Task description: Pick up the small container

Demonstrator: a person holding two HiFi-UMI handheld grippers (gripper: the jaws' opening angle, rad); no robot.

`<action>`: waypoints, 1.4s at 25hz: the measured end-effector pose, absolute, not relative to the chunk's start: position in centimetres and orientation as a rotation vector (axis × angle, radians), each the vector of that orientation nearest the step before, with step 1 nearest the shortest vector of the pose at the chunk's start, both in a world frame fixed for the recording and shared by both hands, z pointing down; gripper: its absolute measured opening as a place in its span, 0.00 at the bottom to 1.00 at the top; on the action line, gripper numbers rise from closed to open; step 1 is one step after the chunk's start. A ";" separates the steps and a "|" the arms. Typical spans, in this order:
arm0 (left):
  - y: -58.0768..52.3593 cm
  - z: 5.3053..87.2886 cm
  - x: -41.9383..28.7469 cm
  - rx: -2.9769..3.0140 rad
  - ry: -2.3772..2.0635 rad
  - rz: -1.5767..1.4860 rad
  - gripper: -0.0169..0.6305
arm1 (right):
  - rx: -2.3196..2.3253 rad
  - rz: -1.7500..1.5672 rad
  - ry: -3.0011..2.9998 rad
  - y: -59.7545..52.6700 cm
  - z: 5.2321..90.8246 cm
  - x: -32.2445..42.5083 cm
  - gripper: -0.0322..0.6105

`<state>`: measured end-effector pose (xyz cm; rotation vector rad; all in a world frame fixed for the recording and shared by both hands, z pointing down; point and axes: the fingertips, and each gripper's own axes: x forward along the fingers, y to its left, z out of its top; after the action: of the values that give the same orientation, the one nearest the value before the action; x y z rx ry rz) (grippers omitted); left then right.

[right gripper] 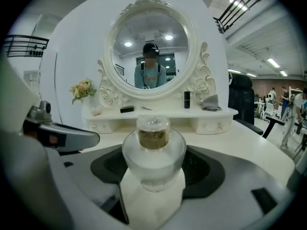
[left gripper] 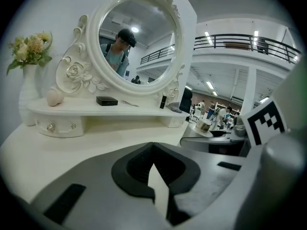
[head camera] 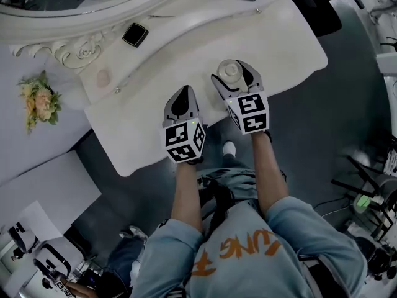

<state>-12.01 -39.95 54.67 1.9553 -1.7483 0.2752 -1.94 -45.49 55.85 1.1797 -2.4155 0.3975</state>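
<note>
The small container (head camera: 228,71) is a frosted glass jar with a clear cap; in the right gripper view the small container (right gripper: 153,150) sits dead centre between the jaws. My right gripper (head camera: 231,73) (right gripper: 153,164) is shut on it over the white dressing table (head camera: 285,48). Whether the jar still touches the tabletop is not visible. My left gripper (head camera: 183,94) (left gripper: 153,147) is shut with nothing in it, low over the table just left of the right one. The left gripper view also catches the jar (left gripper: 204,125) at its right.
A round mirror (right gripper: 151,49) stands at the back, with a shelf below it. On the shelf are a black box (head camera: 134,34), a pink egg-shaped thing (head camera: 103,76), a dark tube (right gripper: 187,99) and a grey cloth (right gripper: 209,105). Flowers (head camera: 38,99) stand left; a dark chair (head camera: 313,5) right.
</note>
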 end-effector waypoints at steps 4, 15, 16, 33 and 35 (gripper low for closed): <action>-39.0 53.4 -11.7 1.948 -1.789 0.225 0.05 | 1.188 0.342 -2.452 -44.1 52.9 -0.6 0.57; -35.4 45.9 -10.0 2.036 -1.925 0.109 0.05 | 1.222 0.244 -2.571 -39.8 44.4 3.3 0.57; -35.3 44.8 -10.1 2.052 -1.945 0.091 0.05 | 1.222 0.231 -2.587 -39.5 43.6 3.6 0.57; -29.8 36.0 -11.2 2.102 -2.254 0.077 0.06 | 1.275 0.147 -2.748 -35.0 35.9 5.4 0.57; -29.5 35.6 -11.1 2.112 -2.250 0.068 0.05 | 1.281 0.152 -2.752 -34.9 35.7 5.5 0.57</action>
<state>-11.06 -29.52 35.64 2.1121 -2.2498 0.0682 5.46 -34.85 35.70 1.2809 -2.7518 0.1522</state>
